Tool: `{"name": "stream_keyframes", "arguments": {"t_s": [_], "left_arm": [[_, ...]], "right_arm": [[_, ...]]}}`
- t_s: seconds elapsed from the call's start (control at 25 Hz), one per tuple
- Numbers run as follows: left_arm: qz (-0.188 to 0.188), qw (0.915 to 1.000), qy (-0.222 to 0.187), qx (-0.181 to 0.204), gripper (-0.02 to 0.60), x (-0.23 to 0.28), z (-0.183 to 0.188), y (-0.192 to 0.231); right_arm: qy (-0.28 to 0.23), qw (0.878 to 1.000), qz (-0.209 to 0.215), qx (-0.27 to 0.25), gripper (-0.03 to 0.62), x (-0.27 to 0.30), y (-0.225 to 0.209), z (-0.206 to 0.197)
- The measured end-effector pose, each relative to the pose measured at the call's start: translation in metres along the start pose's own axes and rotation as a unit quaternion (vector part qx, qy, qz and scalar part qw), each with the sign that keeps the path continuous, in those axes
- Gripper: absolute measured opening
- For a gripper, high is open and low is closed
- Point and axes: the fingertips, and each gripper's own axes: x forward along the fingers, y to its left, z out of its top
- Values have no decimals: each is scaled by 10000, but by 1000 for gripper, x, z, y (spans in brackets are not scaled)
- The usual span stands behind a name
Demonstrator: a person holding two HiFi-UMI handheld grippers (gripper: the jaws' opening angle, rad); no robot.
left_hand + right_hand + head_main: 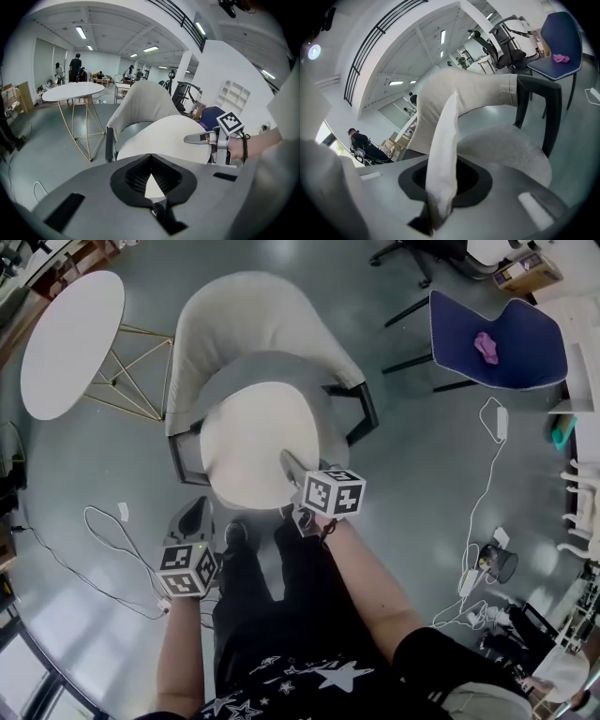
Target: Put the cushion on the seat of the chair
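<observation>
Grey polished floor, open lab space. A white side table on gold wire legs stands at upper left of the head view, and a blue chair stands well apart at upper right. The target chair has a cream shell and is directly ahead of me.

Right gripper: jaws clamped on the near edge of the cushion. In the right gripper view the cloth runs edge-on up out of them.

Left gripper: jaws pressed together, nothing between them. It is low by my leg, apart from the cushion.

The cushion is over the front part of the seat, near edge raised in the grip. I cannot tell whether its far edge touches the seat.

Status, my judgement:
- Done: cushion brought to the chair.
- Left: lay it flat and let go. A grey strip of seat shows behind it, so it probably needs a nudge toward the backrest.
</observation>
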Motion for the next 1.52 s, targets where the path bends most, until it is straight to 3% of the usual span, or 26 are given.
{"name": "stream_keyframes", "arguments": {"t_s": [0.52,1.16,1.4,1.52], "left_arm": [[-6,9990,422,-174,8,67,-52,-34],[-157,9977,617,-230,8,109,-66,-54],[-124,9973,676,-271,8,118,-68,-48],[-113,9973,664,-306,8,119,-65,-45]], "right_arm": [[197,9992,-315,146,75,14,-121,-21],[740,9957,-431,-343,98,49,-166,-20],[851,9885,-1080,-626,217,49,-192,-24],[876,9869,-1243,-531,268,49,-202,-27]]}}
